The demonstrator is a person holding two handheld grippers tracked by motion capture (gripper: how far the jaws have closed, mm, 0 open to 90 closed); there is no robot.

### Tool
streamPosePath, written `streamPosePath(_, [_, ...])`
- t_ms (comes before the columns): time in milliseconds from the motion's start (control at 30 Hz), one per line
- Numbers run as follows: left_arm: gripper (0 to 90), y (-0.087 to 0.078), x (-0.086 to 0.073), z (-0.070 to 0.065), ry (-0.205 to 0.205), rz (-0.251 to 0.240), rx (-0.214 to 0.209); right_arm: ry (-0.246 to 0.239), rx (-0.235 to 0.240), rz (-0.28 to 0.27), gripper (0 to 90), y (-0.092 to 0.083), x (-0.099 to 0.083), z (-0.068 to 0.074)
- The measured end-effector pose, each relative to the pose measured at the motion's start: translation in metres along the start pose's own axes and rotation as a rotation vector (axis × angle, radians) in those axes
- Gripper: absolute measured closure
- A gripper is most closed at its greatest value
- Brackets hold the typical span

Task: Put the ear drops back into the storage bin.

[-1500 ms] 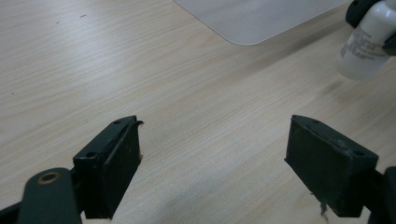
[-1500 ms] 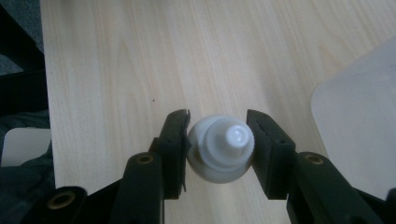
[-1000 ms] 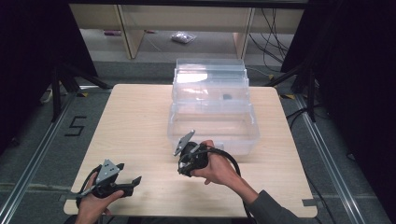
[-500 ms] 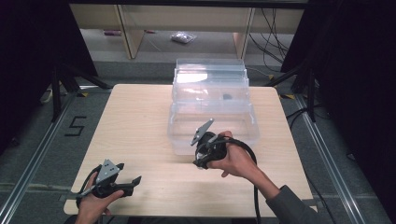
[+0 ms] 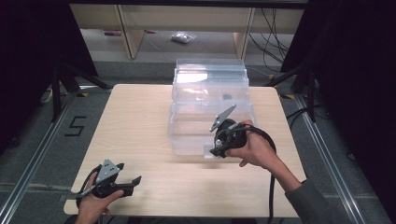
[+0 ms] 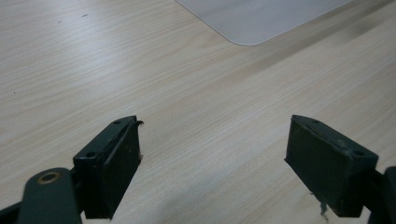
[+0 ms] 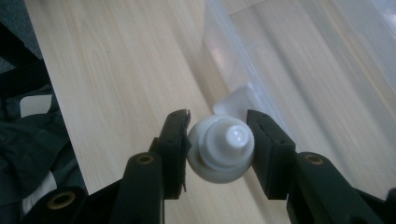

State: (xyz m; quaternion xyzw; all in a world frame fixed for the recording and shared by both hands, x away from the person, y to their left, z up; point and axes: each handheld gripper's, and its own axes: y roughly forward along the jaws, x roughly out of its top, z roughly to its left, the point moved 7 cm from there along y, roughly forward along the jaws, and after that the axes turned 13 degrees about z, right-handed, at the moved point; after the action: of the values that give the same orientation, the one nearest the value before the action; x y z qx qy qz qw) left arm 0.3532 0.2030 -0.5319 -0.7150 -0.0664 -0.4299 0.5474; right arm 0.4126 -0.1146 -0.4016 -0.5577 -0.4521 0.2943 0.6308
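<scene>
Right tongs [image 7: 218, 140] are gripping a small white screw cap or bottle top [image 7: 220, 148], one jaw pressed on each side of it; whether a bottle body hangs beyond the cap cannot be told, since the gripper view is looking straight onto its ridged top. In the high view the right tongs [image 5: 215, 150] are hovering over the near edge of the clear plastic bin [image 5: 191, 122], which is sitting open at mid-tabletop with its lid [image 5: 210, 74] standing up behind it. A translucent tab or latch [image 7: 233, 99] of the bin is lying just past the white piece, near it; contact between the two cannot be judged. Something small and dark [image 5: 226, 96] is showing toward the back of the bin, too small to name. Left tongs [image 5: 131, 181] are idling at the near left corner of the tabletop [image 5: 135, 121], jaws spread wide over bare wood and holding nothing; a pale flat sheet [image 6: 261, 18] is lying ahead of them. Judging progress: pick-up appears done and the piece is arriving at the bin's front wall. Remaining, by my reading: lifting over the rim, releasing inside, then probably closing the lid, which may be where the idle left tongs are coming in.
</scene>
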Motion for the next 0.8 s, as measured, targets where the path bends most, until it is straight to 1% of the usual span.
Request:
streamPosePath(67, [17.2, 0.0, 0.0, 0.0, 0.0, 0.0, 0.0, 0.015, -0.003, 0.0, 60.5, -0.004, -0.004, -0.006])
streamPosePath(100, [17.2, 0.0, 0.0, 0.0, 0.0, 0.0, 0.0, 0.015, -0.003, 0.0, 60.5, -0.004, -0.004, -0.006])
streamPosePath(133, [17.2, 0.0, 0.0, 0.0, 0.002, 0.0, 0.0, 0.031, -0.006, 0.006, 60.5, -0.008, -0.009, -0.013])
streamPosePath(200, [17.2, 0.0, 0.0, 0.0, 0.001, 0.0, 0.0, 0.058, -0.013, 0.015, 60.5, -0.012, -0.014, -0.02])
streamPosePath(233, [17.2, 0.0, 0.0, 0.0, 0.002, 0.0, 0.0, 0.059, -0.018, 0.016, 60.5, -0.013, -0.016, -0.023])
streamPosePath(300, [17.2, 0.0, 0.0, 0.0, 0.0, 0.0, 0.0, 0.084, -0.019, 0.023, 60.5, -0.015, -0.02, -0.03])
streamPosePath(500, [17.2, 0.0, 0.0, 0.0, -0.001, -0.001, -0.001, 0.134, -0.021, 0.02, 60.5, -0.019, -0.028, -0.048])
streamPosePath(533, [17.2, 0.0, 0.0, 0.0, 0.0, 0.0, -0.001, 0.134, -0.021, 0.02, 60.5, -0.019, -0.028, -0.048])
streamPosePath(567, [17.2, 0.0, 0.0, 0.0, 0.001, 0.0, -0.001, 0.146, -0.02, 0.023, 60.5, -0.019, -0.029, -0.051])
streamPosePath(600, [17.2, 0.0, 0.0, 0.0, 0.001, 0.001, -0.001, 0.15, -0.028, 0.026, 60.5, -0.019, -0.03, -0.058])
streamPosePath(733, [17.2, 0.0, 0.0, 0.0, 0.0, 0.0, -0.001, 0.177, -0.04, 0.035, 60.5, -0.02, -0.032, -0.07])
streamPosePath(767, [17.2, 0.0, 0.0, 0.0, 0.001, 0.0, -0.001, 0.175, -0.041, 0.033, 60.5, -0.02, -0.032, -0.074])
streamPosePath(800, [17.2, 0.0, 0.0, 0.0, 0.002, 0.001, -0.001, 0.19, -0.041, 0.035, 60.5, -0.019, -0.033, -0.076])
